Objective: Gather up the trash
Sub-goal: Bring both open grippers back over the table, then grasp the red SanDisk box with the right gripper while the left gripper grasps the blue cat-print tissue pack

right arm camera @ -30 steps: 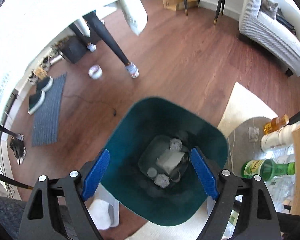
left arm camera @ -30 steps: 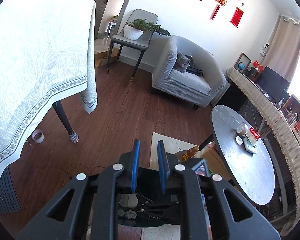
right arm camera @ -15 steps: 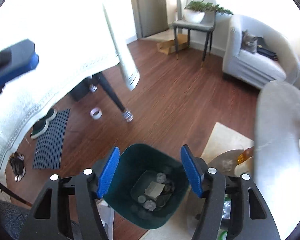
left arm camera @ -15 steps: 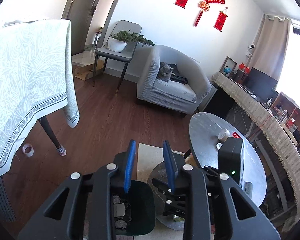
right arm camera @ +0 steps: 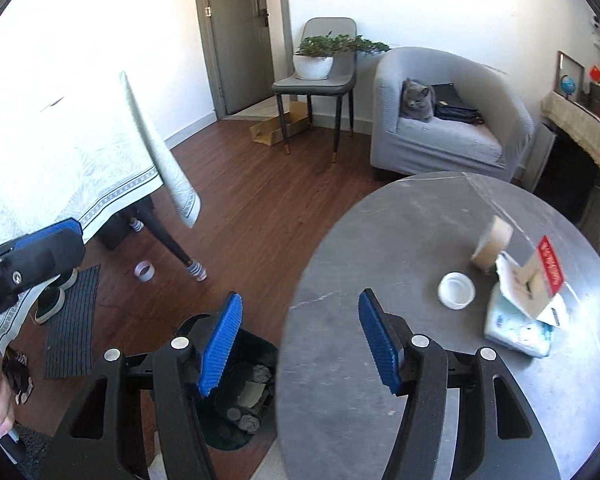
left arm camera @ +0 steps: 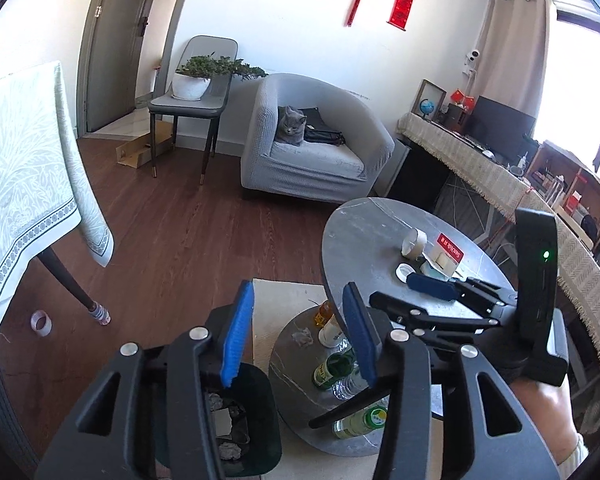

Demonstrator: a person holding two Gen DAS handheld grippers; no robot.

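A dark green trash bin (left arm camera: 256,432) with crumpled paper and scraps stands on the floor beside the round grey table (left arm camera: 364,248); it also shows in the right wrist view (right arm camera: 260,356). On the table (right arm camera: 380,360) lie a white lid (right arm camera: 456,290), a tape roll (right arm camera: 492,245), a torn cardboard packet with a red label (right arm camera: 540,280) and a plastic wrapper (right arm camera: 516,332). My left gripper (left arm camera: 296,332) is open and empty above the bin. My right gripper (right arm camera: 300,340) is open and empty over the table's near edge, left of the lid.
A lower round shelf (left arm camera: 300,364) holds several bottles and a crumpled tissue (left arm camera: 302,337). A cloth-covered table (left arm camera: 24,168) stands at left, with a tape roll (left arm camera: 41,322) on the floor. A grey armchair with a cat (left arm camera: 290,126) and a chair with a plant (left arm camera: 192,88) stand behind.
Both grippers have risen and tilted up from over the bin. The right gripper now looks across the tabletop and the left gripper has opened wider.
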